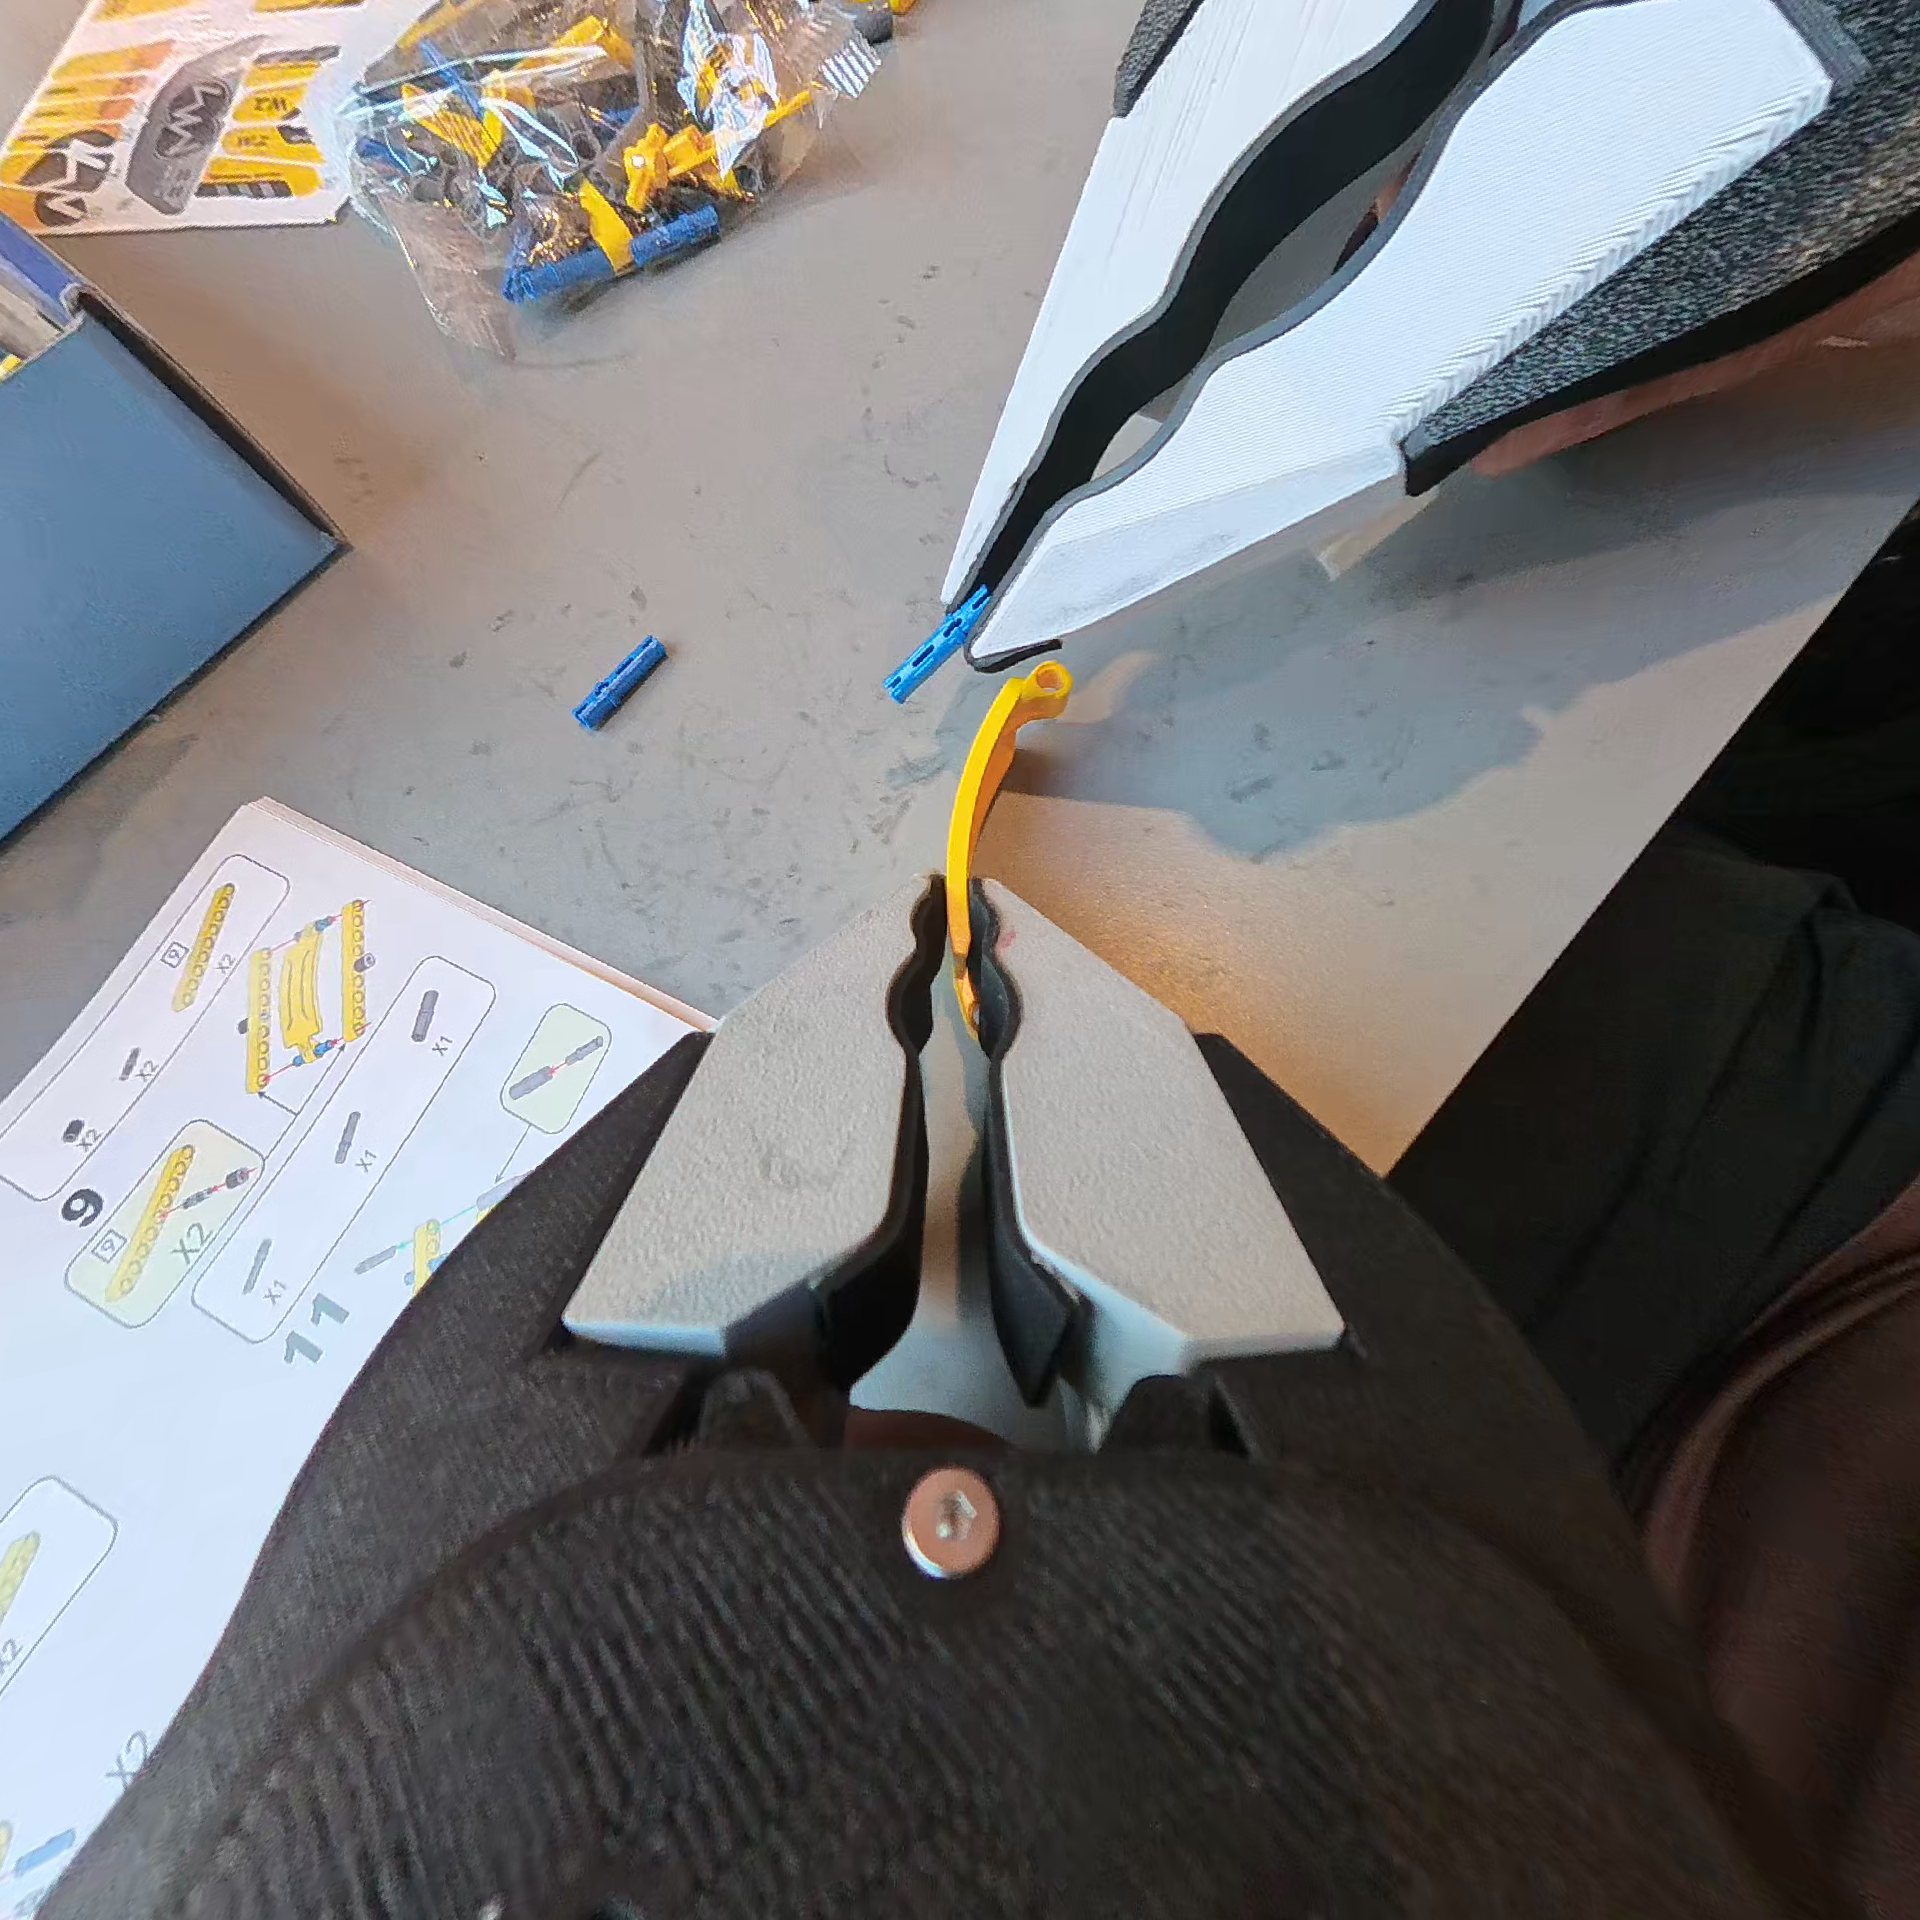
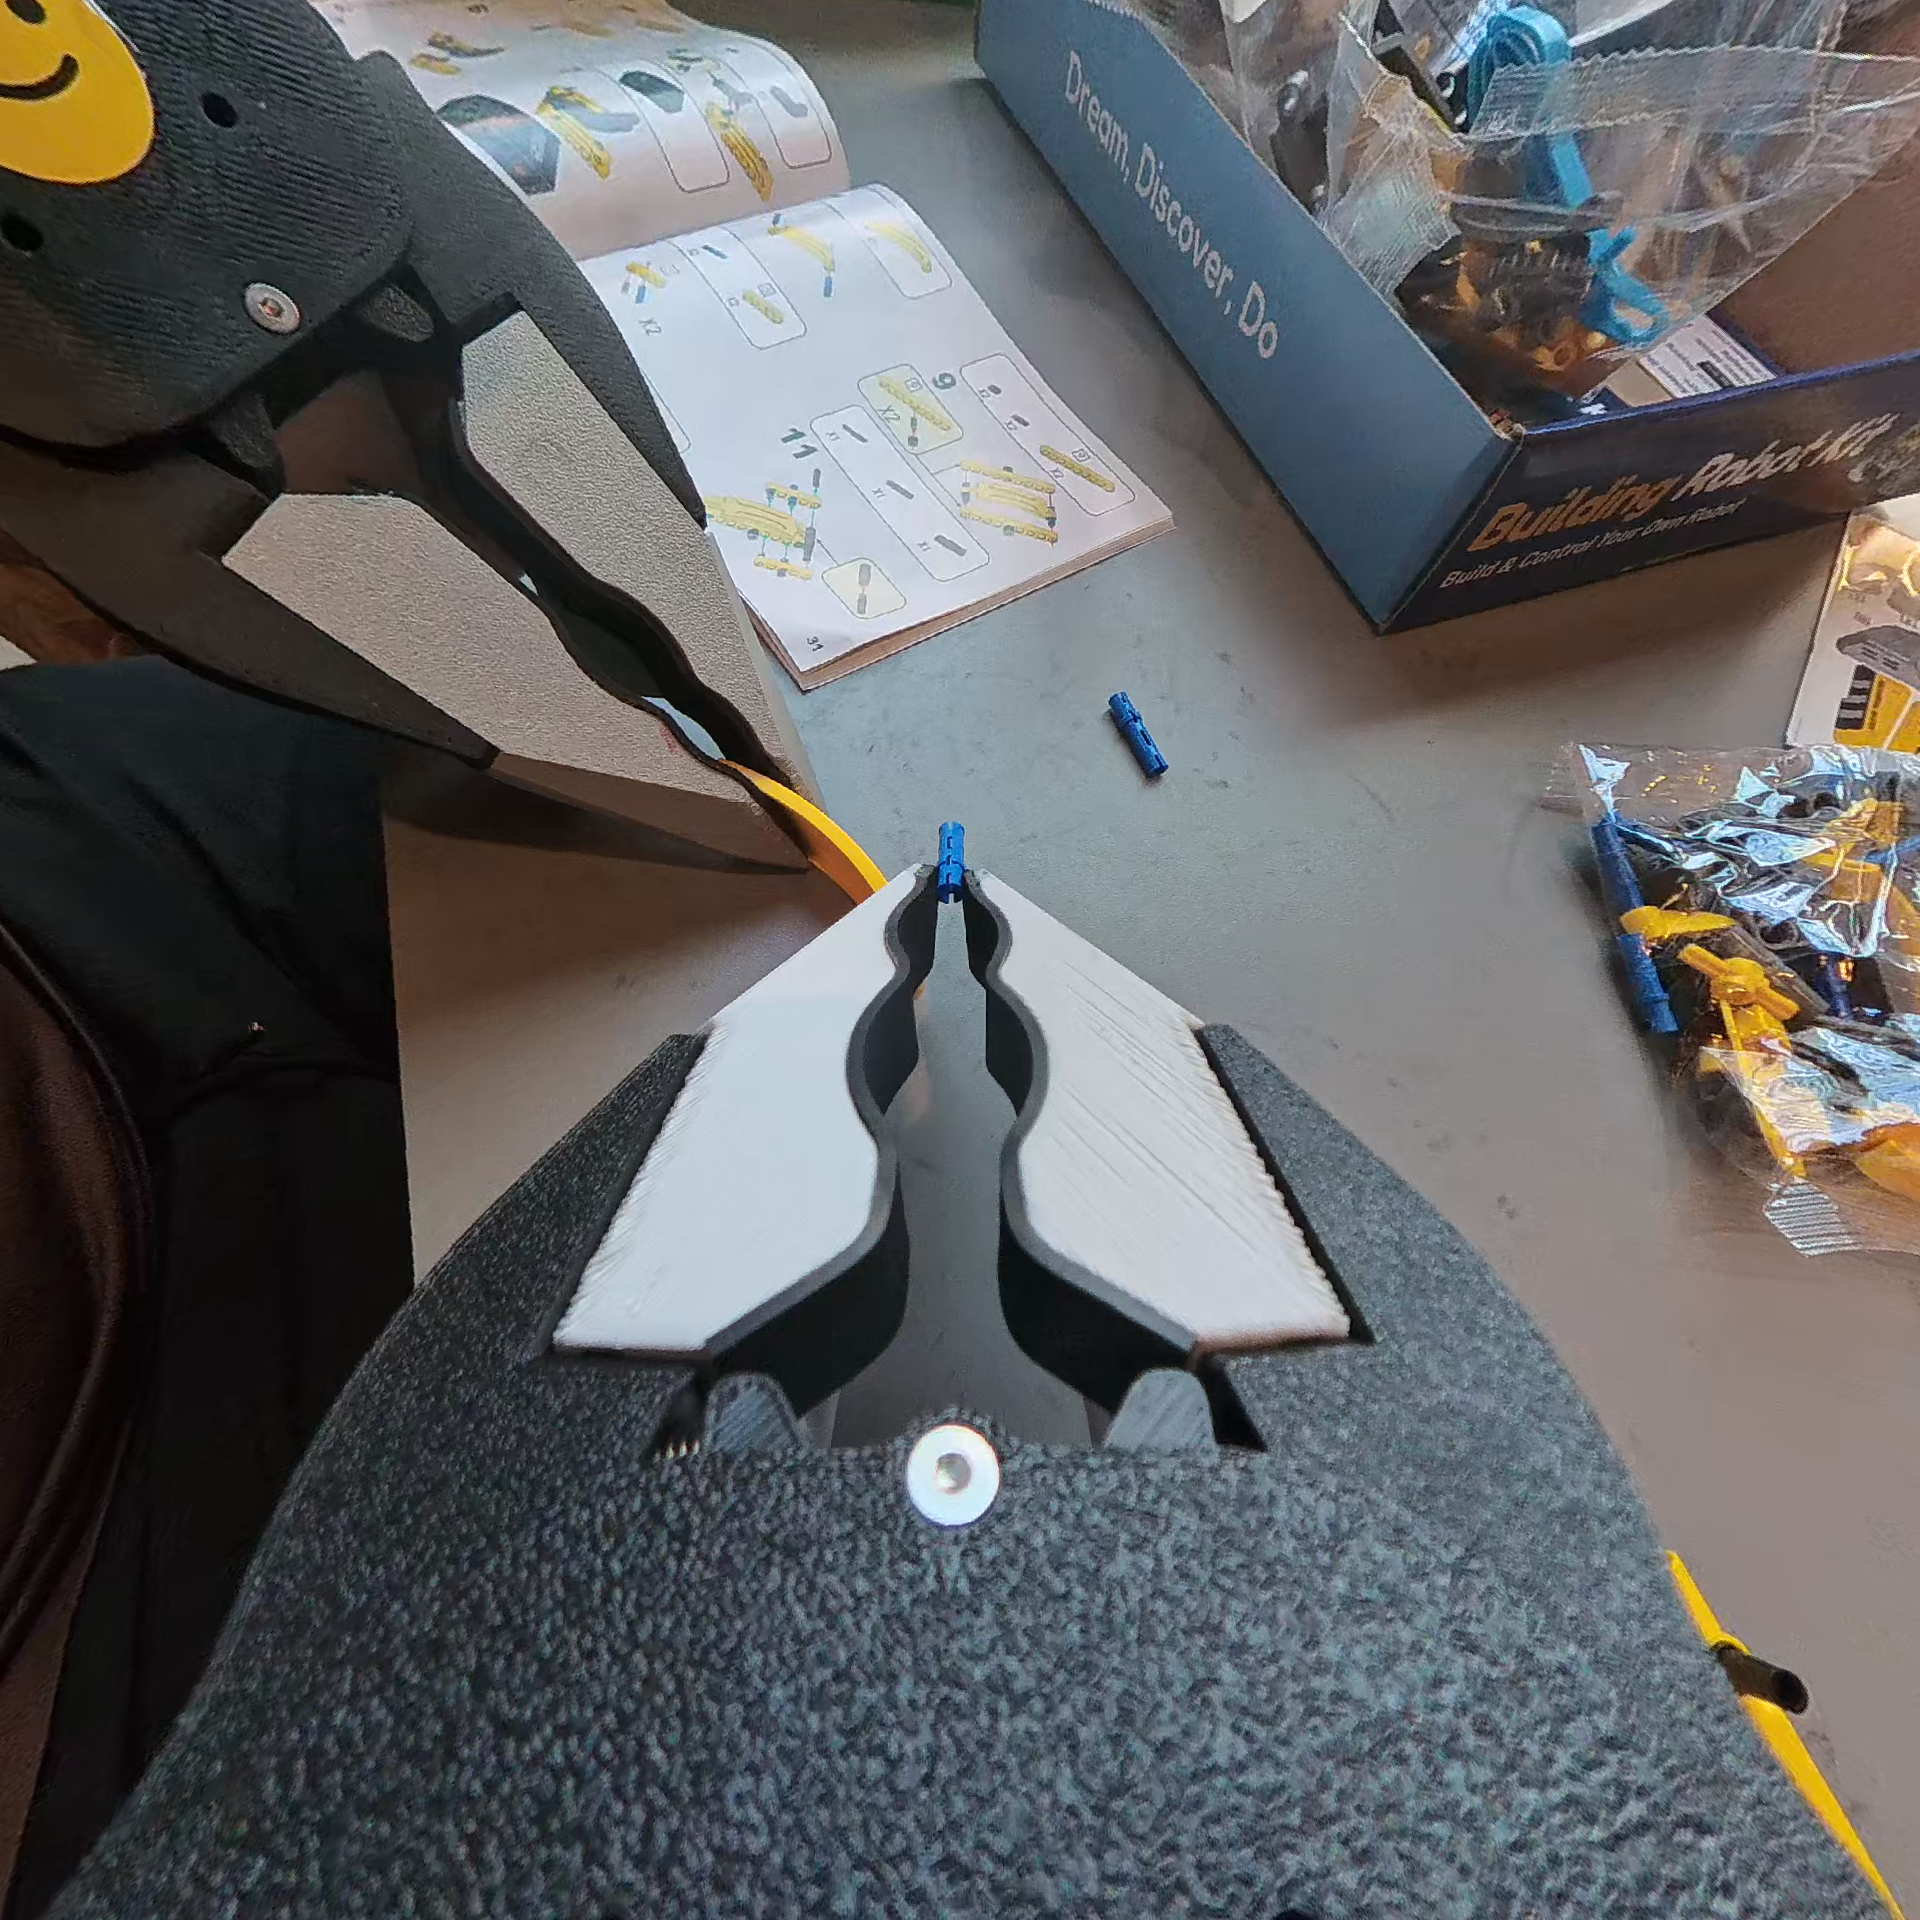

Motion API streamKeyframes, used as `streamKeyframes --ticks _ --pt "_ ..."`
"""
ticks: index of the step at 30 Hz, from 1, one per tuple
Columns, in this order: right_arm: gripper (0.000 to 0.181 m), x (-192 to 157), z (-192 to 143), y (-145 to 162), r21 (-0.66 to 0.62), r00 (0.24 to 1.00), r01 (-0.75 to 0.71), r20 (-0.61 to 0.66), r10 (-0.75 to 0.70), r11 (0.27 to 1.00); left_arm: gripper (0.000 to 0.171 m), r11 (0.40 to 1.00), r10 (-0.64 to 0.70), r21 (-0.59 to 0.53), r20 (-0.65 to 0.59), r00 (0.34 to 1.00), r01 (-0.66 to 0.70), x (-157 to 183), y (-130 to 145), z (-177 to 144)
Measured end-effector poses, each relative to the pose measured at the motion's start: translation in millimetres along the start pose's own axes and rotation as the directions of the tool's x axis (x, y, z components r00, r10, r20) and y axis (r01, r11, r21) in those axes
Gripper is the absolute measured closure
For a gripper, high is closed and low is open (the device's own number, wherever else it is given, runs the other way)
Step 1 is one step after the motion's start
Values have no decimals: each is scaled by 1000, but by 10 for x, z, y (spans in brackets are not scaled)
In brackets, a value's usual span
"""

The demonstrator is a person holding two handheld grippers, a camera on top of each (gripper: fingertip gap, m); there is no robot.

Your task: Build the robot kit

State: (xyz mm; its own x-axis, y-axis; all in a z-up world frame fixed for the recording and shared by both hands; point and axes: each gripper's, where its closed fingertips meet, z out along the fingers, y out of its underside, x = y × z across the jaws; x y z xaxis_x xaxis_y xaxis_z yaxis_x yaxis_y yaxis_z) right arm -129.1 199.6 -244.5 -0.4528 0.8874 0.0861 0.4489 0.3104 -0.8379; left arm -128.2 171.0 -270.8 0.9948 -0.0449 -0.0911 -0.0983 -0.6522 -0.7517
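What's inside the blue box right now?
The blue box holds clear plastic bags of parts, with a light blue piece and dark and yellow bits showing. Whatever lies beneath the bags is covered.

We count two tongs: the grey left tongs (image 1: 958, 883) and the white right tongs (image 2: 948, 876). Blue pins: two, one pinned pin (image 2: 950, 860) in the right tongs, one loose pin (image 2: 1137, 735) on the table (image 1: 727, 499). One yellow curved piece (image 1: 982, 790). One instruction booklet (image 2: 883, 436). One blue box (image 2: 1299, 343). Clear parts bags: one table bag (image 2: 1766, 977), one boxed bag (image 2: 1558, 156). One printed sheet (image 1: 177, 114).
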Motion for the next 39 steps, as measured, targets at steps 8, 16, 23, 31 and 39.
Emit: streamKeyframes --ticks 8,16,23,31,39 --pt "177 -2 0 -2 1 1000 1 2 -1 1000 171 1000 0 0 0 1000 0 -1 1 0" --pt "177 0 0 -3 2 1000 1 1 -1 1000 171 1000 1 1 0 1000 -1 -1 1 1" --pt "177 15 -15 -20 17 1000 -4 -7 4 1000 171 1000 -6 1 -24 1000 6 19 2 -4" --pt "177 10 -27 -34 28 1000 2 -9 -1 1000 162 1000 18 9 -14 1000 -18 31 -4 -12" --pt "177 -4 -171 -116 63 1000 3 4 -3 998 144 996 78 51 -28 997 -77 67 -67 -117"
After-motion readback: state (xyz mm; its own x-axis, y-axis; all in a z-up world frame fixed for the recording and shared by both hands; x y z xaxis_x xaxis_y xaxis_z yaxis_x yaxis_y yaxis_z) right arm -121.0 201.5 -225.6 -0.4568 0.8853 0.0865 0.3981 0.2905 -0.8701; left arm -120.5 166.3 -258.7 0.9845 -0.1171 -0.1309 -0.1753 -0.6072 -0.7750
